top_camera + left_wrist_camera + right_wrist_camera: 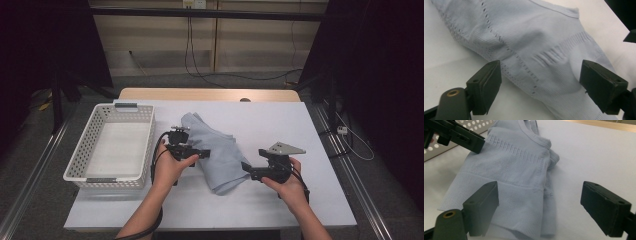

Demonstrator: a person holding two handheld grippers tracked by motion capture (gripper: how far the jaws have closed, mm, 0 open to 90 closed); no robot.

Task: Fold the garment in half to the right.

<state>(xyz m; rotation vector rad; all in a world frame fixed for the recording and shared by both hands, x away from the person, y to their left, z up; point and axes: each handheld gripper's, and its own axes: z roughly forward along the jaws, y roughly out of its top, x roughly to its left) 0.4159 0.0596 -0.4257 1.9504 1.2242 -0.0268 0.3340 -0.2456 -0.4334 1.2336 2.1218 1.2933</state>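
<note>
A folded garment [215,150] is seen lying on the table [300,125] between the left gripper [200,153] and the right gripper [246,167]; each is aimed inward at it, apparently without contact. A basket [112,145] is placed behind the left gripper.
</note>
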